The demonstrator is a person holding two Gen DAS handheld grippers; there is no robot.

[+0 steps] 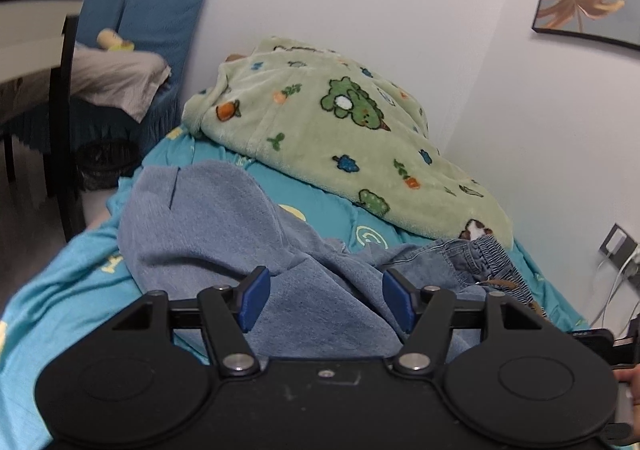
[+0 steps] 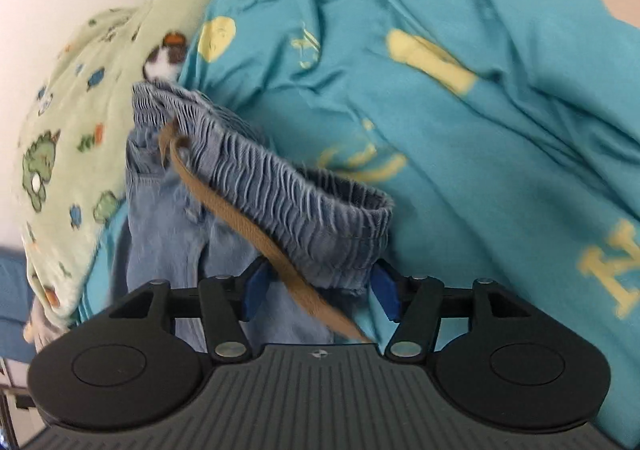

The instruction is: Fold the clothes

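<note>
A blue-grey garment [image 1: 208,226] lies crumpled on the teal bed sheet [image 1: 60,282]. My left gripper [image 1: 326,300] hovers just over it, its blue pads [image 1: 254,300] well apart and pressing on nothing. To the right lie light denim shorts [image 1: 448,258] with a gathered elastic waistband. In the right wrist view the shorts' waistband [image 2: 288,186] and tan drawstring [image 2: 224,194] run down between the fingers of my right gripper [image 2: 320,290]. Its jaws stand wide and the cloth lies loose between them on the sheet [image 2: 480,130].
A green fleece blanket [image 1: 320,122] with cartoon prints is heaped along the white wall behind the clothes. A wall socket with cables [image 1: 618,246] is at the right. Left of the bed stand a blue chair [image 1: 160,10], a dark table [image 1: 36,10] and a black bin [image 1: 106,166].
</note>
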